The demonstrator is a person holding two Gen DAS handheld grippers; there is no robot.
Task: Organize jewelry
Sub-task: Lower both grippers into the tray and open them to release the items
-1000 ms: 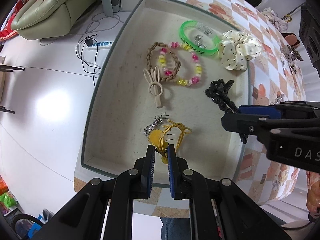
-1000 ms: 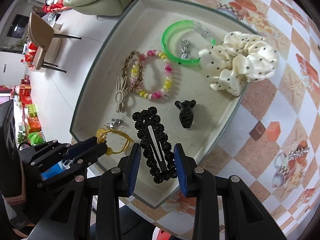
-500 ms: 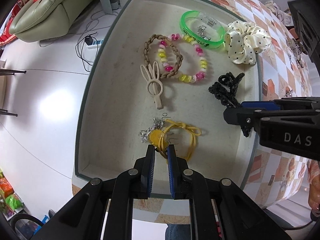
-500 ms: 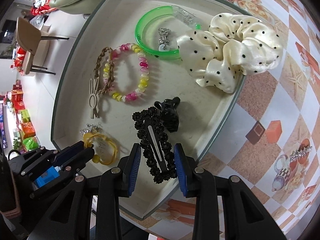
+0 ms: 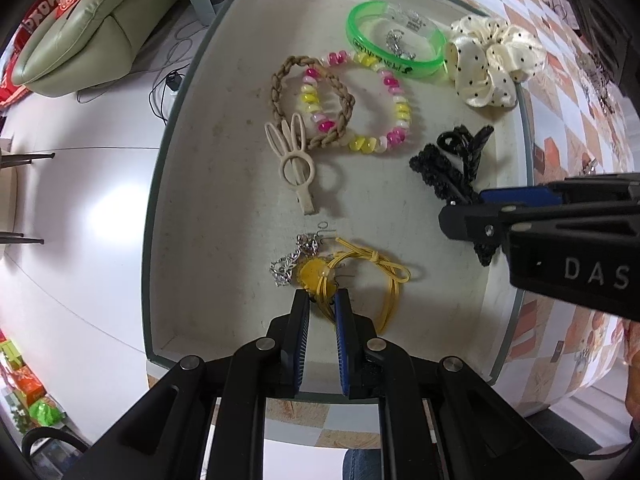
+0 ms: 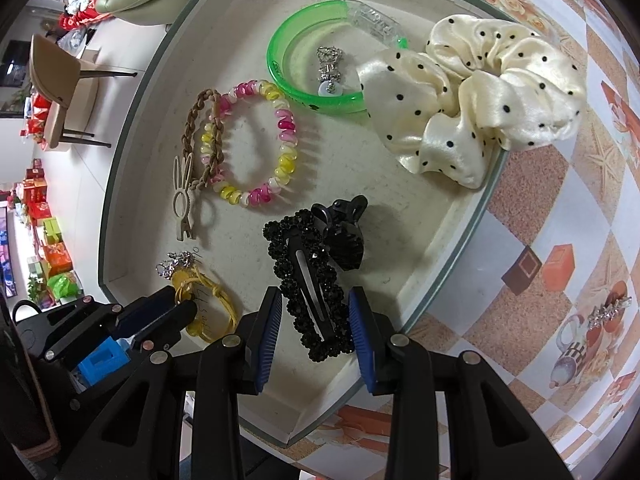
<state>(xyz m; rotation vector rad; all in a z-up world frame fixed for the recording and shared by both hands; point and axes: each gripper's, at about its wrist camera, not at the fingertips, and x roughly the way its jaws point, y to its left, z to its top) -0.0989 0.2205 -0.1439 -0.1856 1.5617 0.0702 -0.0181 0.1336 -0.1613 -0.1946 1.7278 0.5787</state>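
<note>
A grey-rimmed tray [image 5: 208, 184] holds the jewelry. My left gripper [image 5: 322, 307] is shut on a yellow hair tie [image 5: 360, 272] lying on the tray floor; it also shows in the right wrist view [image 6: 208, 312]. My right gripper [image 6: 316, 320] has its jaws on both sides of a black beaded hair clip [image 6: 308, 276], holding it low over the tray against a black claw clip [image 6: 344, 236]. A silver earring [image 5: 288, 264] lies beside the yellow tie.
The tray also holds a beige rabbit clip [image 5: 294, 164], a braided brown tie [image 5: 288, 104], a pink-yellow bead bracelet [image 6: 256, 140], a green bangle [image 6: 304, 76] and a cream dotted scrunchie [image 6: 480, 100] over its rim. A silver clip [image 6: 608, 312] lies on the patterned tablecloth.
Both grippers have moved forward and lower over the tray. The black beaded clip has been pushed up against the claw clip. The yellow tie stays in the left gripper.
</note>
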